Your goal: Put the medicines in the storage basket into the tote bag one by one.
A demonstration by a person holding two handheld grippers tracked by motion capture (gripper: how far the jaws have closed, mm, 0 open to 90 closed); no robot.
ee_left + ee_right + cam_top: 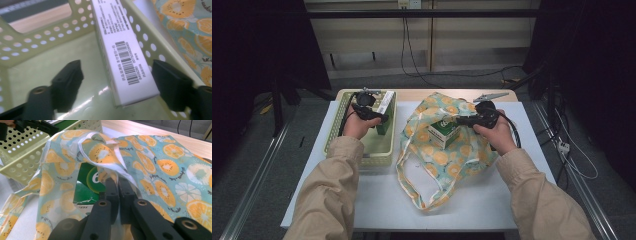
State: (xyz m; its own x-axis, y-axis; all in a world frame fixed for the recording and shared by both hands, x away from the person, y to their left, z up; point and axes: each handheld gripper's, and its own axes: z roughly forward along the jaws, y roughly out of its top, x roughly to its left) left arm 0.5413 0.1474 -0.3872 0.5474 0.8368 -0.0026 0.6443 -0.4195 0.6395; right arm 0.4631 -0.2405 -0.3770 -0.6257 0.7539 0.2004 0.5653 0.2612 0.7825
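Note:
A tall white box [120,50] with a barcode leans against the wall of a pale green perforated basket [37,42]. My left gripper [117,77] is open and straddles the box's near end; the right pad is close to the box and the left pad stands well off it. In the high view the left gripper [381,118] reaches into the basket [377,156] at the box [384,106]. My right gripper [118,187] is shut on the rim of a cloth bag [155,170] printed with orange slices. A green and white box [443,132] sits inside the bag [447,162], below the right gripper [458,120].
The basket stands at the white table's [492,200] back left, with the bag right beside it. The bag's handles trail toward the front edge. A wooden strip [412,94] runs along the table's far edge. Cables lie on the floor behind and to the right.

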